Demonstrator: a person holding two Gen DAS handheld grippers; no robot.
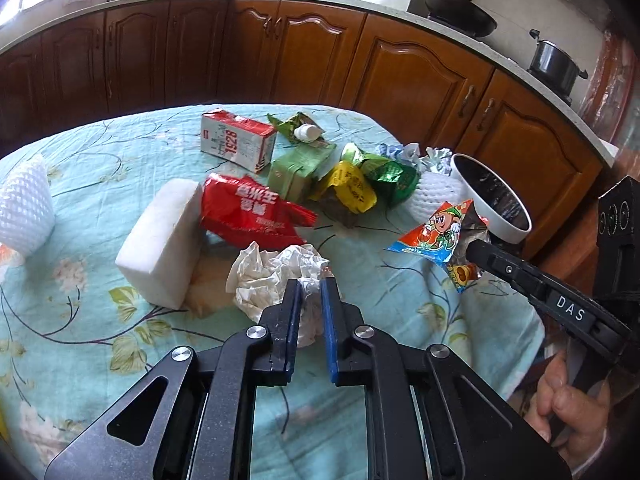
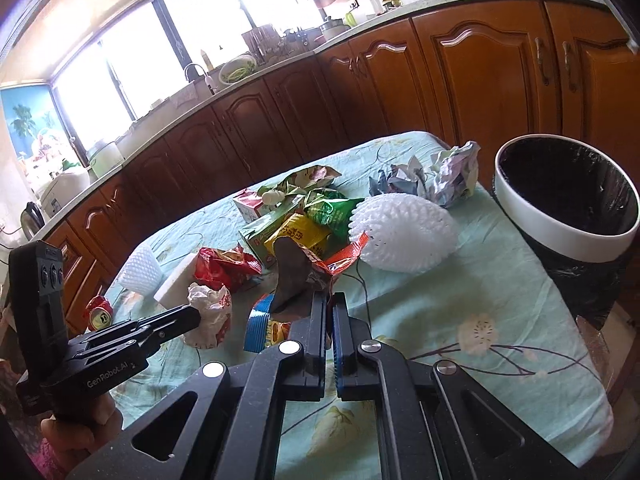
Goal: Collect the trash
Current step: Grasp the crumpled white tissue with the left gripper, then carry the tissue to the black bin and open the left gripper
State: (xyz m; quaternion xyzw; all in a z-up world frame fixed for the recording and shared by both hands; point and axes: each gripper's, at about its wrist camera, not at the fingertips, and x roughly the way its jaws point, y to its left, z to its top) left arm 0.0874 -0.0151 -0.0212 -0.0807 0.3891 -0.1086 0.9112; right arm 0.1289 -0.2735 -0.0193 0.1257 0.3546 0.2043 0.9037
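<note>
While left tongs point(image 1: 310, 286) clamp the tissue wad point(image 1: 276, 276), right tongs point(image 2: 330, 300) pinch a snack wrapper point(image 2: 296, 280) nr bin point(image 2: 568, 240), both over counter point(image 2: 460, 288)

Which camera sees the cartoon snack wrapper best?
The left wrist view: the cartoon snack wrapper faces it, printed side out, pinched by the right gripper. The right wrist view shows only its dull inside and edges.
</note>
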